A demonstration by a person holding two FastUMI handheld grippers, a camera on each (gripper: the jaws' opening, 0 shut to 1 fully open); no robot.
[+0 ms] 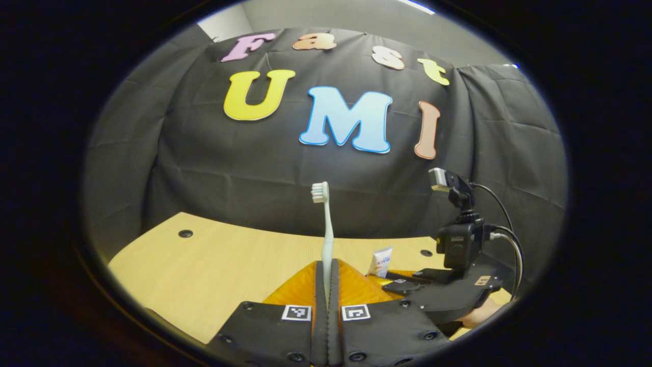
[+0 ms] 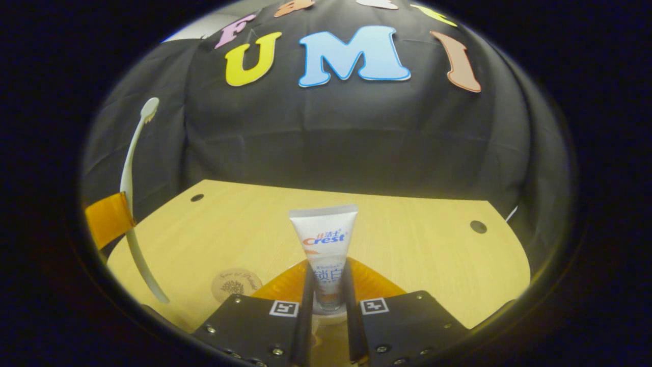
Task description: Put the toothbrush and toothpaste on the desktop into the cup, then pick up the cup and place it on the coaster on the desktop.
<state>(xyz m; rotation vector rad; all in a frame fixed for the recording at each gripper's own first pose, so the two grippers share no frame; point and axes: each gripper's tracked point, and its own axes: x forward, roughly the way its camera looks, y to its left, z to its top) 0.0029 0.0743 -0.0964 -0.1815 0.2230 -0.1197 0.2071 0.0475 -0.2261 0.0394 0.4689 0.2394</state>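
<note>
Toothbrush [image 1: 326, 229] stands upright between the two fingers of the left gripper [image 1: 327, 278], which are pressed close on its handle, the bristled head rising well above the fingertips against the dark cloth wall. Behind and below those fingers sits an orange, translucent shape that may be the cup [image 1: 356, 285], though the left gripper view does not show it clearly enough to be sure. To the right of the left gripper, and slightly farther ahead, the right gripper's black body [image 1: 448, 290] carries its camera mount, with the flat end of the toothpaste tube [image 1: 381, 262] poking up just beyond it. From the right gripper view, the toothpaste [image 2: 324, 255] stands upright, crimped end uppermost, clamped at its lower part between the narrow-set fingers of the right gripper [image 2: 326, 300]; an orange rim [image 2: 372, 283] curves directly behind and beneath the fingers. Low and to the left of this gripper, a round, pale coaster [image 2: 236, 284] lies flat on the light wooden desktop [image 2: 407, 239], apart from the orange rim. Farther left in the same view, the toothbrush [image 2: 133, 168] arcs tall near the edge, beside an orange finger pad [image 2: 108, 218] gripping its shaft.
</note>
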